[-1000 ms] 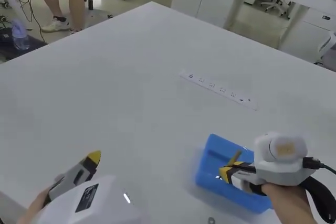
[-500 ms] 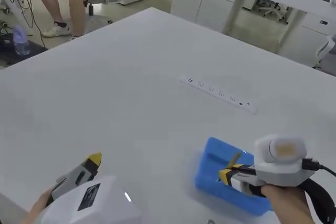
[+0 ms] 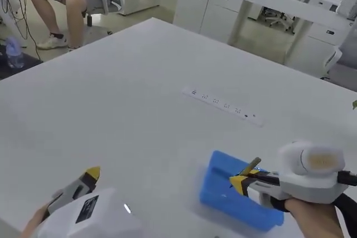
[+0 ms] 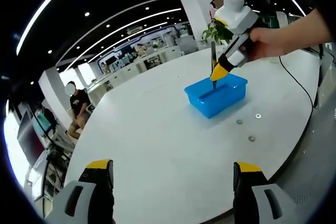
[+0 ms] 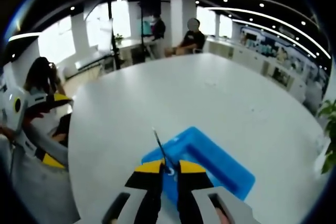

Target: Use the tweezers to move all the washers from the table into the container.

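Holding tweezers in the right gripper, jaws clamped on them, above the blue container. Left gripper hangs over the desk, jaws wide apart. I see three washers on the desk, between the container and the desk edge.

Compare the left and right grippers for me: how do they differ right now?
The left gripper's jaws stand wide apart and hold nothing; the right gripper's jaws are closed on the tweezers. The left gripper sits back over bare table, well away from the blue container; the right gripper is over the container with the tweezers' tip pointing down into it. Both have yellow-tipped jaws and are hand-held.
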